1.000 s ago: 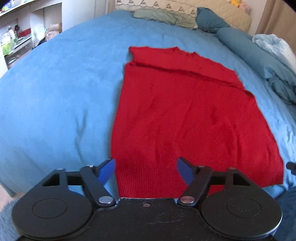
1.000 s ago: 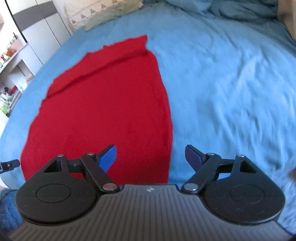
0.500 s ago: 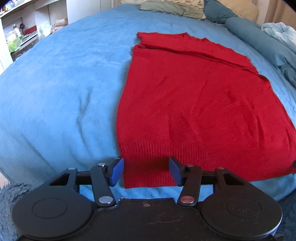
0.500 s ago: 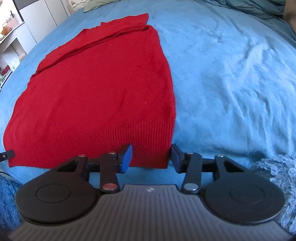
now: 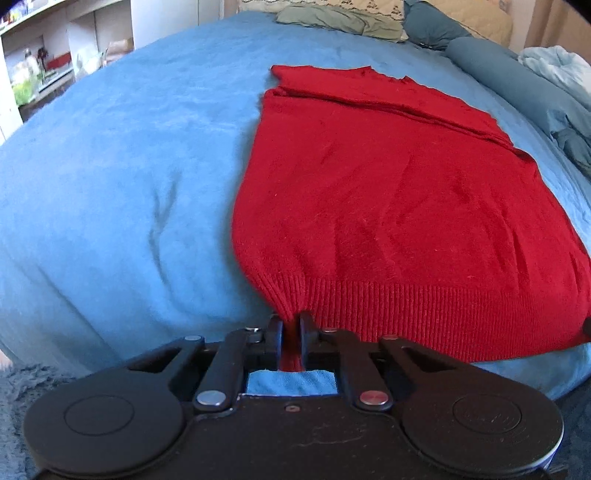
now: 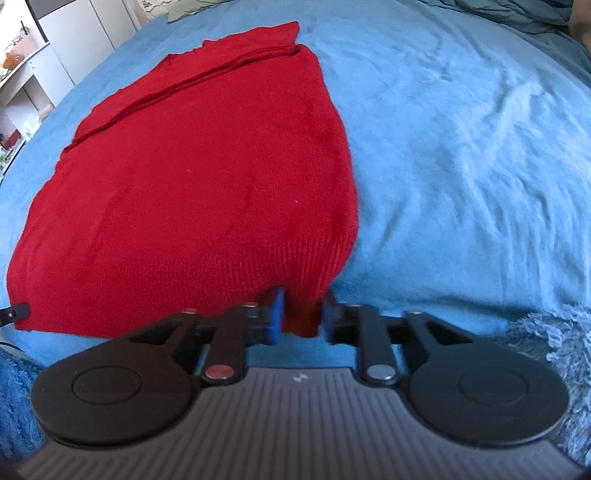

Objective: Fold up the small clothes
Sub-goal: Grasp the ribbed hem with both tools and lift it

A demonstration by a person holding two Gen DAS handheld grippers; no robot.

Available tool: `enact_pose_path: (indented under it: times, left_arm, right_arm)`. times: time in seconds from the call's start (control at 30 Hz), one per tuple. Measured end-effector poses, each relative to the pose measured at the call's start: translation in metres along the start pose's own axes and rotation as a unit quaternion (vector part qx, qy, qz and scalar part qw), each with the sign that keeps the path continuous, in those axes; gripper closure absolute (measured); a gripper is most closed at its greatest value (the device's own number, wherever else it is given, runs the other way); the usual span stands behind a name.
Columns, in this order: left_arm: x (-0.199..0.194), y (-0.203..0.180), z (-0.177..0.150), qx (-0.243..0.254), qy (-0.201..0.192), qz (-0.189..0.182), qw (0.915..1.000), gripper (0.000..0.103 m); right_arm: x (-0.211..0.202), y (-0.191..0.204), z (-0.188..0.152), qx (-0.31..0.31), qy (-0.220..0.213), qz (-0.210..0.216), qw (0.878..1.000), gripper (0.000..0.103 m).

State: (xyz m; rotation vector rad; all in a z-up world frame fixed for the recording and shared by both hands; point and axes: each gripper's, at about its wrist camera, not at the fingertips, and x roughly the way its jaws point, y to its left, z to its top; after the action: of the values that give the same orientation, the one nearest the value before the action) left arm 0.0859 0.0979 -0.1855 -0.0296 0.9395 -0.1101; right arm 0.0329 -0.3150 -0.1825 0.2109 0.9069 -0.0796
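A red knitted sweater (image 5: 399, 206) lies flat on the blue bed cover, its ribbed hem nearest me and its far end folded over. My left gripper (image 5: 291, 326) is shut on the hem's near left corner, and the knit bunches into the jaws. In the right wrist view the same sweater (image 6: 199, 177) fills the left half. My right gripper (image 6: 301, 314) is shut on the hem's near right corner, with a wad of cloth between the fingers. The other gripper's tip (image 6: 14, 314) shows at the far left hem corner.
The blue bed cover (image 5: 122, 177) spreads wide on all sides. Pillows (image 5: 332, 16) and a rolled blue duvet (image 5: 517, 85) lie at the head. White shelves (image 5: 44, 62) stand to the left. A shaggy blue rug (image 6: 554, 336) lies below the bed edge.
Both grippers have moved down to the hem and closed: wide open a second ago, half closed around the corners half a second ago, now clamped on the ribbed cloth.
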Motion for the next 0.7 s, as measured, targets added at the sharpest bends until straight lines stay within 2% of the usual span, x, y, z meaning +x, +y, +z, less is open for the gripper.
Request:
enact_pose_path:
  times: [0.07, 0.2, 0.3, 0.4, 0.57, 0.7]
  left_arm:
    - [-0.003, 0.001, 0.0, -0.004, -0.004, -0.003, 1.0, 0.096]
    - [-0.02, 0.005, 0.004, -0.019, -0.023, -0.013, 0.9995, 0.097]
    - [-0.047, 0.012, 0.014, -0.039, -0.053, -0.034, 0.9973, 0.097]
    - [-0.068, 0.01, 0.033, -0.036, -0.078, -0.046, 0.9952, 0.098]
    - [-0.089, 0.009, 0.098, -0.044, -0.131, -0.071, 0.9879, 0.098]
    - [-0.079, 0.008, 0.182, -0.053, -0.18, -0.079, 0.979, 0.099]
  right_arm:
    - [0.0, 0.0, 0.001, 0.0, -0.002, 0.001, 1.0, 0.079]
    - [-0.008, -0.003, 0.003, 0.016, -0.013, 0.014, 1.0, 0.081]
    - [-0.027, -0.011, 0.009, 0.038, -0.036, 0.046, 0.998, 0.081]
    - [-0.048, -0.015, 0.023, 0.052, -0.06, 0.072, 0.994, 0.081]
    - [-0.074, -0.012, 0.071, 0.061, -0.11, 0.117, 0.985, 0.081]
    - [-0.073, -0.006, 0.147, 0.061, -0.149, 0.152, 0.975, 0.081]
